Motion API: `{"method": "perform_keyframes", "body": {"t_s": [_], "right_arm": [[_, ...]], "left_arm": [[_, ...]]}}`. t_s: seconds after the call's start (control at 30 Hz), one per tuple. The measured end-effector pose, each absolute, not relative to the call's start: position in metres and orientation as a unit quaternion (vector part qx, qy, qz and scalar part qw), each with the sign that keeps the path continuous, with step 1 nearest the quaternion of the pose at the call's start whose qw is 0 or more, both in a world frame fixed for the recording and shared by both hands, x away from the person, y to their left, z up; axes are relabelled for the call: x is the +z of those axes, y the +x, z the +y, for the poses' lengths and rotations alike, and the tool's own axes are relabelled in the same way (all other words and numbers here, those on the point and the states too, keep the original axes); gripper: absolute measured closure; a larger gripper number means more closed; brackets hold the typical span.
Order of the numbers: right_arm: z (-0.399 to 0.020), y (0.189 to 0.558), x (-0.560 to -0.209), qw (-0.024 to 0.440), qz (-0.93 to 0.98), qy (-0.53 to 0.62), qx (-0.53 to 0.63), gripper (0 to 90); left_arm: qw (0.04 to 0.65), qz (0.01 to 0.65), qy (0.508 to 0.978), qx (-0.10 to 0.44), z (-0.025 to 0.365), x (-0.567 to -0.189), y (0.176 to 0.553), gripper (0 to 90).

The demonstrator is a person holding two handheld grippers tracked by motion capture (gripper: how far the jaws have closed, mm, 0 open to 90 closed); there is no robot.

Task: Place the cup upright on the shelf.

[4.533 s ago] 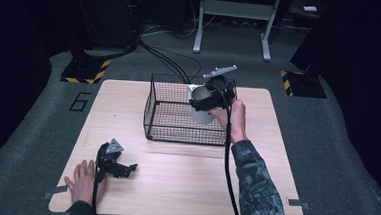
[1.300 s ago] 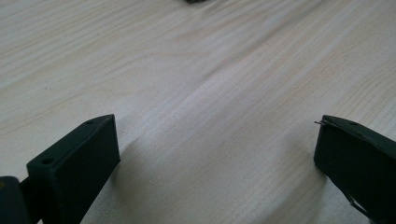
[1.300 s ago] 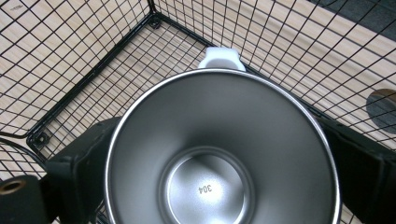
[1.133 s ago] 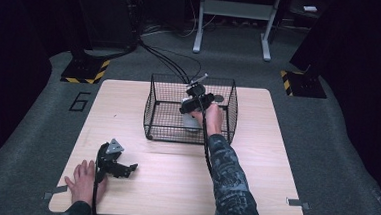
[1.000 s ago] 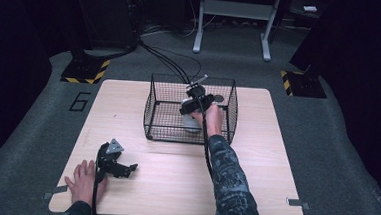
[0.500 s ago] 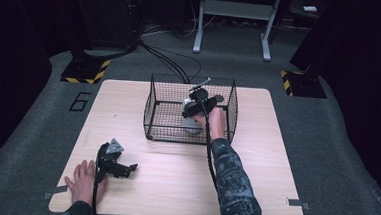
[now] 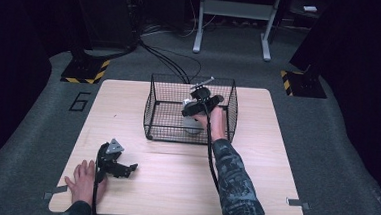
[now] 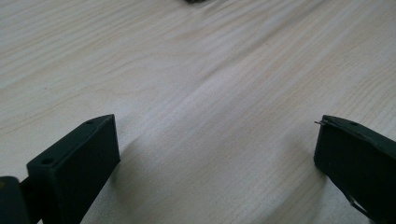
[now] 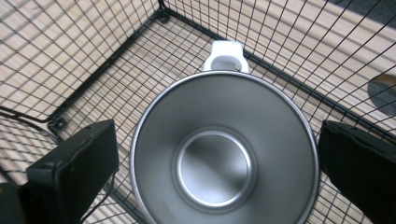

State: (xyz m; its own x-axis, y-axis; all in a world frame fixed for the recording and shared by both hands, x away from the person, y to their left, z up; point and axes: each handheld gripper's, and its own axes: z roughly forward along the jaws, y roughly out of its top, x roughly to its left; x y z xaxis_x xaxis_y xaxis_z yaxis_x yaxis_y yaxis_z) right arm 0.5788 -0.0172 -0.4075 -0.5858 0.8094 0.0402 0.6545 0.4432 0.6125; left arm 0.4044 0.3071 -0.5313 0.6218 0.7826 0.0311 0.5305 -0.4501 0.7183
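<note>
We see the right gripper (image 7: 194,104) down inside the wire basket (image 7: 154,110), its fingers spread wide either side of the upright steel bowl (image 9: 224,154) without gripping it, while the left gripper (image 7: 119,167) rests open and empty on the tabletop (image 7: 265,157).

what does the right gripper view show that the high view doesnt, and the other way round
Right gripper view: the steel bowl's empty inside and its white loop handle, between the open right gripper's jaws. High view: the whole table, the left gripper lying near the person's left hand, the floor beyond. Both: the bowl sitting in the wire basket.
</note>
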Motion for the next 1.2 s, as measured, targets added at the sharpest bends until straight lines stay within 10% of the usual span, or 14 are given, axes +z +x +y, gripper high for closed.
{"method": "perform_keyframes", "body": {"t_s": [1.2], "right_arm": [[-0.093, 0.437, -0.352, 0.176, 0.832, 0.363, 0.381, 0.0]], "left_arm": [[0.343, 0.393, 0.833, 0.182, 0.307, -0.531, 0.405, 0.2]]}}
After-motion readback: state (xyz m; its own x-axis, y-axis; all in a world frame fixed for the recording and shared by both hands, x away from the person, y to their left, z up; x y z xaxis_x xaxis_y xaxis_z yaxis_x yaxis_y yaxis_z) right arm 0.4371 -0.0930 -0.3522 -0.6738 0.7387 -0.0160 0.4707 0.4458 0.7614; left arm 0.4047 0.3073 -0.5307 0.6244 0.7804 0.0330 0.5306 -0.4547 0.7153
